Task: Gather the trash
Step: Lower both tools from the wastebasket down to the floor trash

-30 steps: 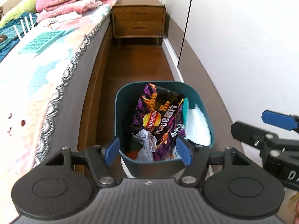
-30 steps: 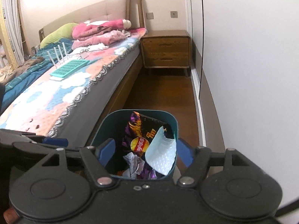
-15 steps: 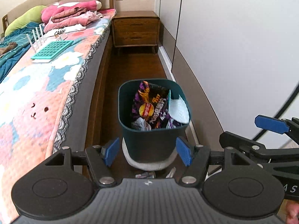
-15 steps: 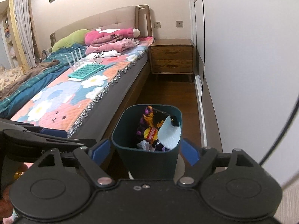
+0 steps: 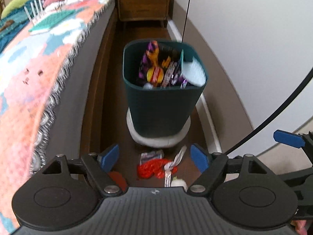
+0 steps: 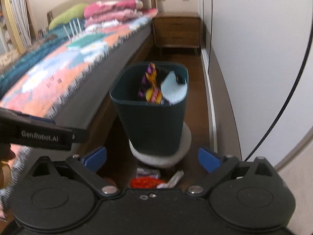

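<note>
A dark teal bin [image 5: 162, 107] [image 6: 152, 125] stands on a pale round base on the wood floor, holding a purple chip bag [image 5: 156, 68] and a white padded piece [image 6: 173, 90]. In front of it lie a red net [image 5: 150, 168] [image 6: 144, 182], a small wrapper [image 5: 151, 153] and a white twisted scrap [image 5: 176, 158]. My left gripper [image 5: 154, 158] hangs above this litter, jaws opening, nothing between the blue pads. My right gripper [image 6: 152, 157] is beside it, jaws opening wide, also bare.
A bed [image 5: 39, 78] with a patterned cover runs along the left. White wardrobe doors [image 5: 254, 39] line the right. A wooden nightstand [image 6: 177, 32] closes the far end of the narrow floor strip. A teal grid tray [image 5: 51, 20] lies on the bed.
Both grippers pulled back from over the bin and sank, so the bin looks smaller and floor litter has come into view. Both pairs of jaws have spread wider.
</note>
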Demonstrator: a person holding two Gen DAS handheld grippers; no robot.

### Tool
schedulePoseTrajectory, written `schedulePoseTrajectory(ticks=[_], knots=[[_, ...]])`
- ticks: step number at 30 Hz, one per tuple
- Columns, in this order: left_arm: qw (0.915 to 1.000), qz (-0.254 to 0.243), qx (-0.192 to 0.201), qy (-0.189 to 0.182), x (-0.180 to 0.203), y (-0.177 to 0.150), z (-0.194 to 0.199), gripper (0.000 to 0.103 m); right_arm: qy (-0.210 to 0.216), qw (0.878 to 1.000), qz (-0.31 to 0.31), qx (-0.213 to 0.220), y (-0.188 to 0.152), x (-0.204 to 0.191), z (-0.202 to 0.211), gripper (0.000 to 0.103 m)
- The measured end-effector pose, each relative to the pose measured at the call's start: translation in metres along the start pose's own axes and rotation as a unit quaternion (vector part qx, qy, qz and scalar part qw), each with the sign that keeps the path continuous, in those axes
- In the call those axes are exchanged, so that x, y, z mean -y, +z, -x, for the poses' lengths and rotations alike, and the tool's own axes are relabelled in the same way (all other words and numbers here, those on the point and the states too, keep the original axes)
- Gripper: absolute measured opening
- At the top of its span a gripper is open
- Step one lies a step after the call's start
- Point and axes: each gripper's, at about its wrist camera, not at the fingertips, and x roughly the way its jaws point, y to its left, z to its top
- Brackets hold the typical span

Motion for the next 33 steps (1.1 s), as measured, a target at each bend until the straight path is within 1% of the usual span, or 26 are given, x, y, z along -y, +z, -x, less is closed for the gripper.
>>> schedulePoseTrajectory(ticks=[3,7,10,13,17,20,24,27,29,31,33], knots=[[0.9997,0.005,-0.023,-0.003,-0.005,-0.005,-0.035,0.08,-0.004,1.0,0.005,-0.027,-0.01,0.002,-0.032,0.102],[0.9984,0.009,-0.056,-0.005,-0.013,-0.009,-0.091,0.08,-0.001,0.997,0.007,-0.073,-0.024,0.012,-0.085,0.102],[0.9962,-0.005,-0.087,-0.008,-0.019,-0.017,-0.139,0.08,-0.001,0.994,0.023,-0.107,-0.038,0.022,-0.128,0.102],[0.9927,-0.039,-0.114,-0.007,-0.02,-0.026,-0.187,0.08,0.015,0.988,0.047,-0.145,-0.054,0.031,-0.173,0.1],[0.9867,-0.08,-0.14,-0.016,-0.019,-0.041,-0.25,0.08,0.034,0.975,0.091,-0.197,-0.085,0.039,-0.233,0.1],[0.9824,-0.099,-0.157,-0.019,-0.017,-0.053,-0.295,0.08,0.049,0.965,0.1,-0.236,-0.113,0.043,-0.276,0.097],[0.976,-0.122,-0.178,-0.031,-0.013,-0.071,-0.349,0.08,0.081,0.949,0.131,-0.275,-0.145,0.048,-0.319,0.096],[0.9685,-0.155,-0.192,-0.034,-0.007,-0.085,-0.383,0.08,0.097,0.936,0.177,-0.289,-0.169,0.049,-0.344,0.096],[0.9625,-0.178,-0.201,-0.036,-0.004,-0.095,-0.402,0.08,0.108,0.926,0.195,-0.304,-0.185,0.051,-0.358,0.095],[0.9554,-0.209,-0.206,-0.033,0.001,-0.107,-0.419,0.08,0.115,0.918,0.217,-0.311,-0.202,0.051,-0.369,0.095],[0.9483,-0.235,-0.21,-0.035,0.004,-0.12,-0.432,0.08,0.127,0.908,0.242,-0.318,-0.22,0.049,-0.377,0.094]])
